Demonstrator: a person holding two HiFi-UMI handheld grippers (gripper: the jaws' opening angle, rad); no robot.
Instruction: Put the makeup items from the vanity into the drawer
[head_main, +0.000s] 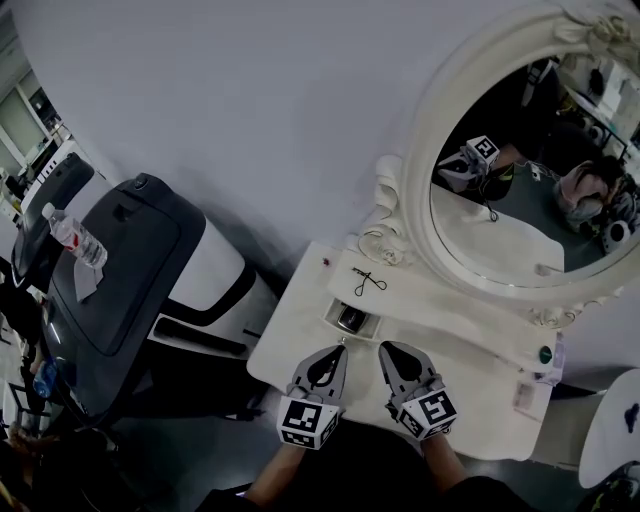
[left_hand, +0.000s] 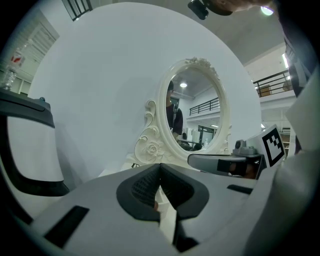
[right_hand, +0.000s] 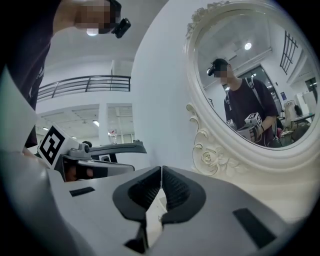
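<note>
While hovering over the vanity (head_main: 470, 370) | holding left gripper (head_main: 341, 352) and right gripper (head_main: 386, 350) clenched on nothing | eyeing lash curler (head_main: 368, 282) ahead by the mirror (head_main: 425, 160) | judging it light, stiff, slippery; planning on pinching its handle loops

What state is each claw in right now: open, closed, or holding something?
Left claw: closed, holding nothing.
Right claw: closed, holding nothing.

all three views on mirror (head_main: 505, 235)
</note>
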